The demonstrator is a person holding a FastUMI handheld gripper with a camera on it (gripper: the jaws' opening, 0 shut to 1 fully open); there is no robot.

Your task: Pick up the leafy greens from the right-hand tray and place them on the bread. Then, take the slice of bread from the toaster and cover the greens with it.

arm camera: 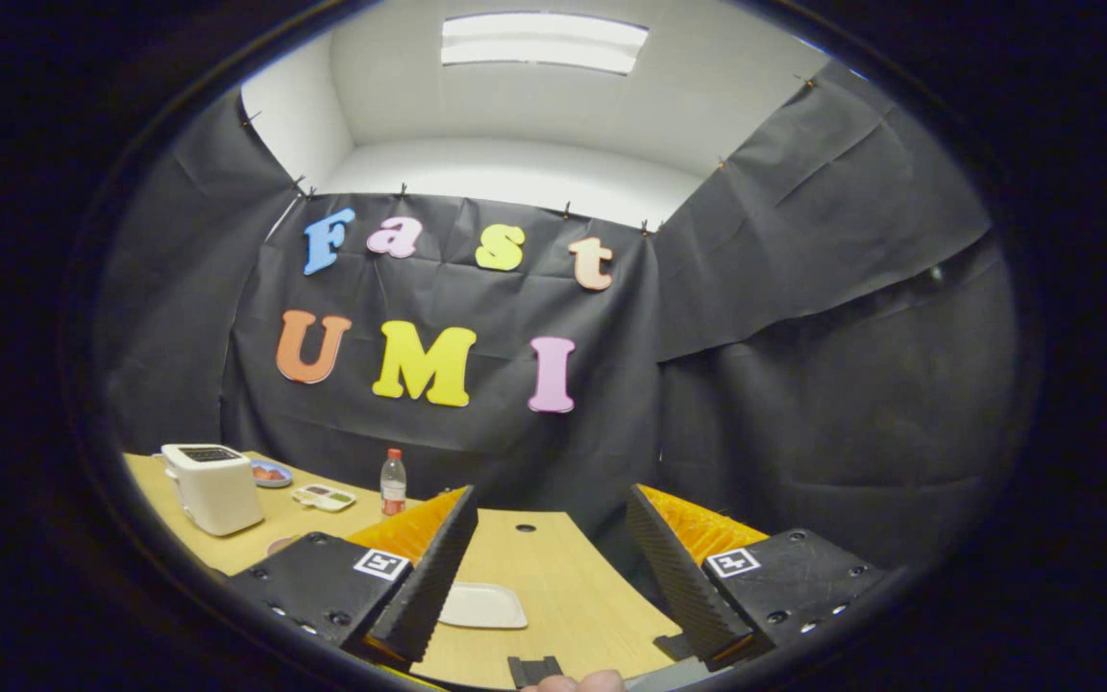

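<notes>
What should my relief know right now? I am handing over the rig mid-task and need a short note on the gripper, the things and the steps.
Gripper: open, holding nothing, raised over the table.
White tray: on the table between the fingers, looks bare.
Toaster: far left on the table; whether bread sits in it cannot be told.
Behind it a blue dish, a small tray and a bottle.
Greens: not made out.
Done: nothing evident.
Left: pick up greens, lay them on bread, cover with the toaster slice.

Tray [482,605] partly behind fingers [433,567]
</notes>
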